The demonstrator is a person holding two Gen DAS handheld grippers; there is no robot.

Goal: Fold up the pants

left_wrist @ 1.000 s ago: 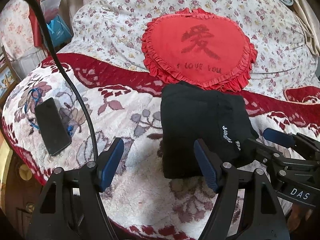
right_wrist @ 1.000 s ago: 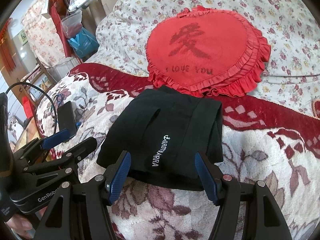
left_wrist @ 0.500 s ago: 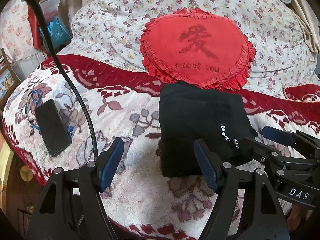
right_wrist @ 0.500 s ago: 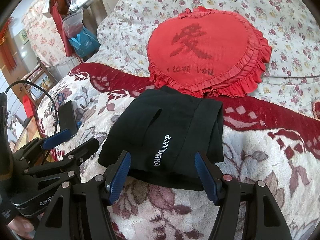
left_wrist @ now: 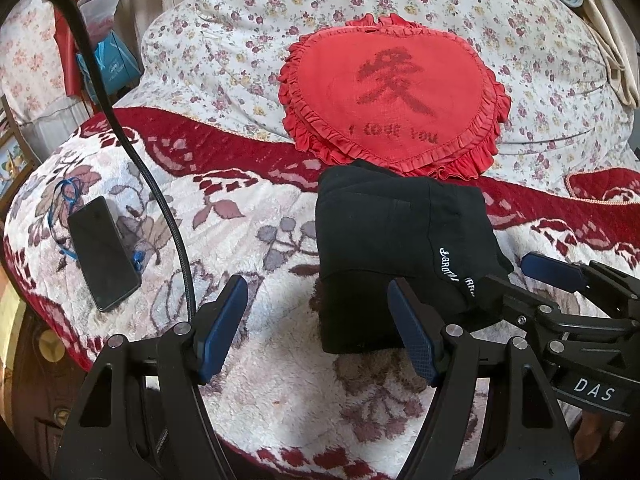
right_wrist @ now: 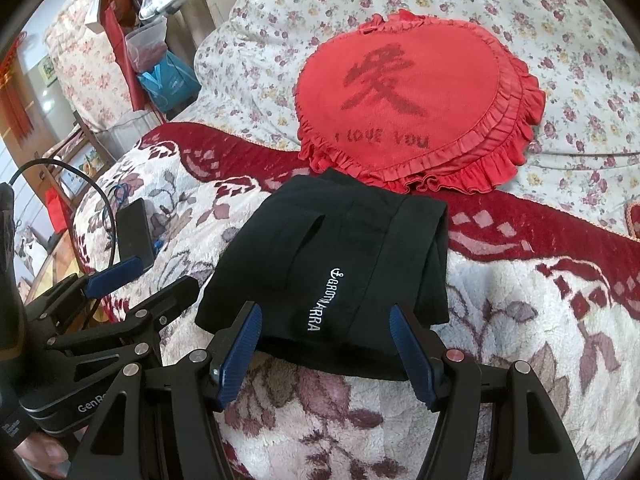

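**Left wrist view and right wrist view: tools clear of the folded pants**

Left wrist view: the left tool has its jaws spread wide and holds nothing. It hovers over the plush floral blanket, just beside the near left corner of the pants. The right tool is likewise spread wide and empty, positioned at the near edge of the pants with the white lettering between its fingers.

The pants lie as a compact black rectangle on the bed, several layers stacked, the far edge touching the frill of the red heart cushion. Judged from this layout, folding is complete or nearly so. Both tools sit off the fabric, which is consistent with a release: open jaws avoid dragging the top layer and disturbing the stack.

View differences:
- The left wrist view shows the left side face of the bundle, the phone in full on the blanket well apart from the pants, and a black cable crossing the foreground.
- The right wrist view shows the top face: a pocket slit, the full lettering, and stepped layer edges along the right side. It also shows the left tool from the side, near the bundle's left corner.
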